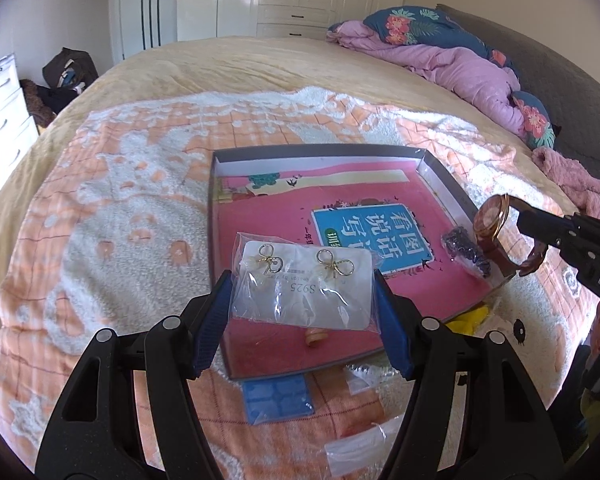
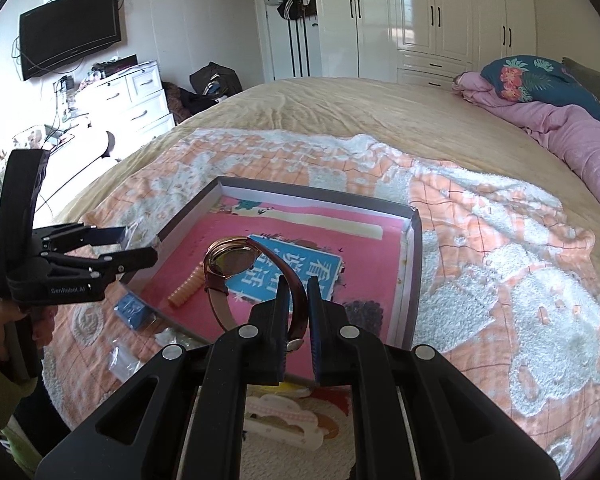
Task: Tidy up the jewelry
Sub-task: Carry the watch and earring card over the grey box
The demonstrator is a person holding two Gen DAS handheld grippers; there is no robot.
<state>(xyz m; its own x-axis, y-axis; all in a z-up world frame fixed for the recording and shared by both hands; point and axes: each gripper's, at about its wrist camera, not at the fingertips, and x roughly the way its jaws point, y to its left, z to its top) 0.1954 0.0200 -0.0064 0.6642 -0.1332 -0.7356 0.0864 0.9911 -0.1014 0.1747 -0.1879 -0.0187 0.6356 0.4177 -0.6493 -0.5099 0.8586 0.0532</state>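
Clear crinkly plastic is what I've got in my left gripper (image 1: pixel 304 280): a small bag holding a white card with two gold bow earrings (image 1: pixel 300 284), pinched by its side edges between the blue pads and hanging over the near end of the shallow grey cardboard tray (image 1: pixel 320 150). My right gripper (image 2: pixel 298 312) is clamped hard on the brown leather strap of a rose-gold wristwatch (image 2: pixel 230 262), whose case dangles forward over the pink book cover lining the tray. A bag of dark beads (image 1: pixel 464 248) and an orange ridged piece (image 2: pixel 186 290) already lie inside. Now the risks, as I see them. That bag is slippery and only edge-gripped, so it could slide out or twist. The watch swings freely; a quick release might drop it on the beads or outside the rim onto the peach blanket (image 1: pixel 100 200).
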